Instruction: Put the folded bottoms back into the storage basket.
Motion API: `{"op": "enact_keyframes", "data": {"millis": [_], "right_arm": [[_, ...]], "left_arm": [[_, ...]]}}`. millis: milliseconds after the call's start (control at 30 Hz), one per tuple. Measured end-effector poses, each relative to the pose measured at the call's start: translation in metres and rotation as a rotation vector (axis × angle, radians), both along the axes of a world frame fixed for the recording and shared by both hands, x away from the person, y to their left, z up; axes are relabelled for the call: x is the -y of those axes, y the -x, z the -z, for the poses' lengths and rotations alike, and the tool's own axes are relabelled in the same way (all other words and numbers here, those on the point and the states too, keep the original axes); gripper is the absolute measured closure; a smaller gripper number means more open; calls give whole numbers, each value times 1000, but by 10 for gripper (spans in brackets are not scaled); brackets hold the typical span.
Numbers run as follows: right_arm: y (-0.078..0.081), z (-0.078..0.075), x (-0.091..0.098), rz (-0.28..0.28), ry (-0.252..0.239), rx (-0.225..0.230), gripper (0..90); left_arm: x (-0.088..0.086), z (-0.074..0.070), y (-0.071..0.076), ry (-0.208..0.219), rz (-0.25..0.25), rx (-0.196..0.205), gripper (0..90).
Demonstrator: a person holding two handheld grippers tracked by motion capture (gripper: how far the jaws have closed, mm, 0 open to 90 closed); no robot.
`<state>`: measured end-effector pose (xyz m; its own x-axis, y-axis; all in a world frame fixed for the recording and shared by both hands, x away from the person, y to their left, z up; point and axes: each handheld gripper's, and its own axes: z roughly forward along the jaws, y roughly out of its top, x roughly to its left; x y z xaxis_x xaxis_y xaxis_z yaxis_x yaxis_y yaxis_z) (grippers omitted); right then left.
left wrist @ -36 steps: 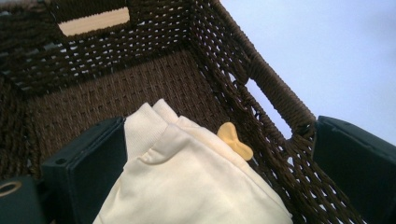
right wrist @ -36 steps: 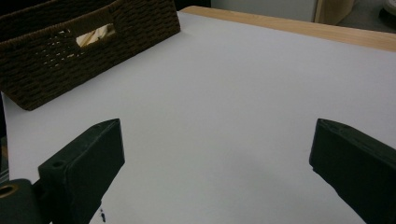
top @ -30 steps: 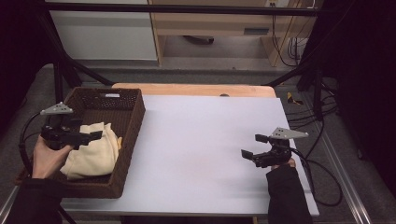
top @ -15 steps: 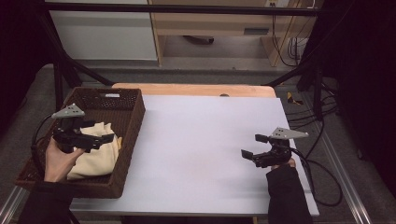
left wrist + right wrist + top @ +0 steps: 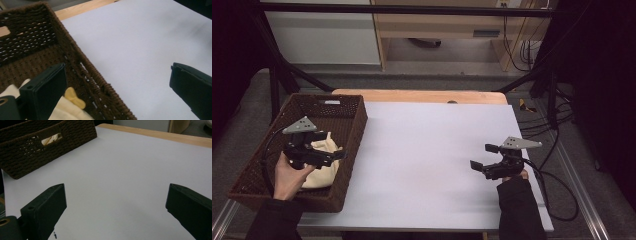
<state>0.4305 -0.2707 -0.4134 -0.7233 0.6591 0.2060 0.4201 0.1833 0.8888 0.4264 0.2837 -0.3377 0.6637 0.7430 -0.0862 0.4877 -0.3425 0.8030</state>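
Note:
A dark brown wicker basket (image 5: 357, 107) stands at the table's left with a cream cloth (image 5: 324, 170) bunched inside. My left gripper (image 5: 337, 154) hovers over the basket's right wall, above the cloth. In the left gripper view it (image 5: 117, 82) is open, one jaw over the cloth (image 5: 67, 105) and basket rim (image 5: 82, 65), the other over the white tabletop. My right gripper (image 5: 480, 156) rests low at the table's right, open and holding nothing. In the right gripper view it (image 5: 115, 205) faces the basket (image 5: 50, 145), where the cloth (image 5: 51, 138) shows through the handle slot.
The white table surface (image 5: 432, 150) stretches between the basket and the right gripper, with a wooden strip (image 5: 422, 96) along its far edge. Black frame bars (image 5: 277, 75) stand behind the basket. Cables (image 5: 557, 200) trail off the right side.
The left gripper has moved to the right over the basket, toward its right wall. The cloth now looks more bunched. The right gripper has stayed put.

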Motion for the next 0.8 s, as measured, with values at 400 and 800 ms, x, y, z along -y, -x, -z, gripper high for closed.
{"op": "enact_keyframes", "data": {"millis": [400, 800], "right_arm": [[0, 0, 1, 0, 0, 1, 34], [0, 0, 0, -3, 1, 0, 34]], "left_arm": [[26, 16, 4, 2, 54, -8, 10], [34, 29, 3, -3, 64, -28, 10]]}}
